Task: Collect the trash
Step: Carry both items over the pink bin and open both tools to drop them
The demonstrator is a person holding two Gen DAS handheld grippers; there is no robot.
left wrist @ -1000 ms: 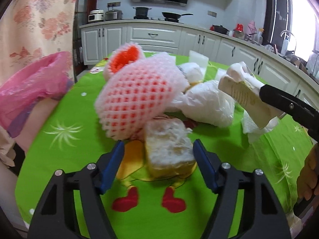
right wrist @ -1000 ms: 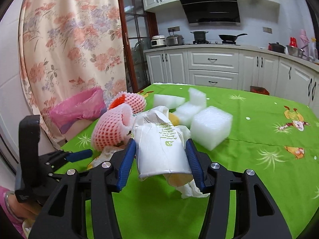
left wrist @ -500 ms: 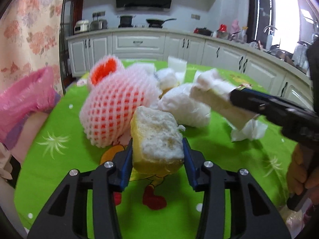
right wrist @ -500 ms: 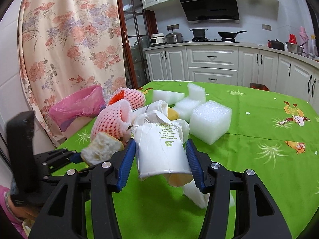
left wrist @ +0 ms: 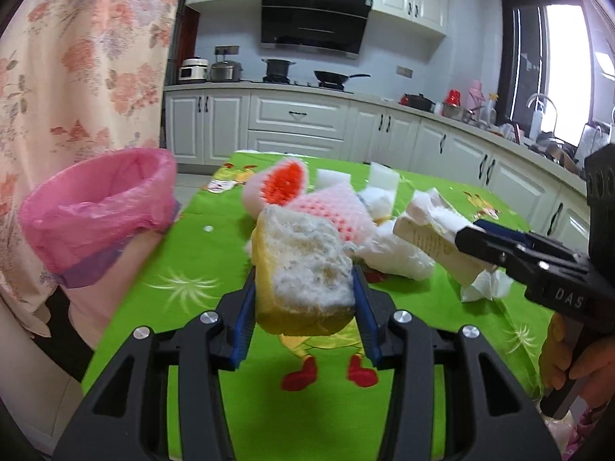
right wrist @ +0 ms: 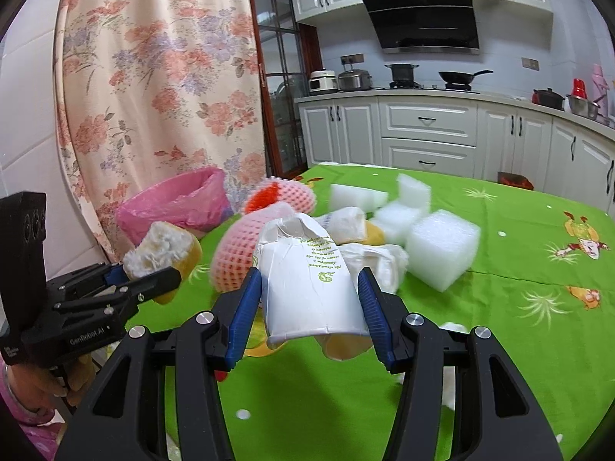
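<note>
My left gripper [left wrist: 303, 311] is shut on a yellow and white sponge chunk [left wrist: 303, 272] and holds it above the green table [left wrist: 200, 253]; the chunk also shows in the right wrist view [right wrist: 161, 249]. My right gripper [right wrist: 311, 307] is shut on a crumpled white paper cup [right wrist: 307, 280], seen also in the left wrist view [left wrist: 434, 249]. A bin with a pink bag [left wrist: 100, 211] stands at the table's left edge, also in the right wrist view [right wrist: 177, 203]. Pink foam nets [left wrist: 284, 184] and crumpled white paper [left wrist: 396, 253] lie behind.
White foam blocks [right wrist: 442, 246] and smaller pieces [right wrist: 357, 196] lie on the table behind the cup. A tissue [left wrist: 484, 288] lies under the right gripper. A floral curtain [right wrist: 153, 77] hangs behind the bin. Kitchen cabinets [left wrist: 300, 123] line the far wall.
My left gripper closed on the sponge chunk and lifted it off the table, turning toward the pink bin. My right gripper keeps the cup and has shifted slightly left.
</note>
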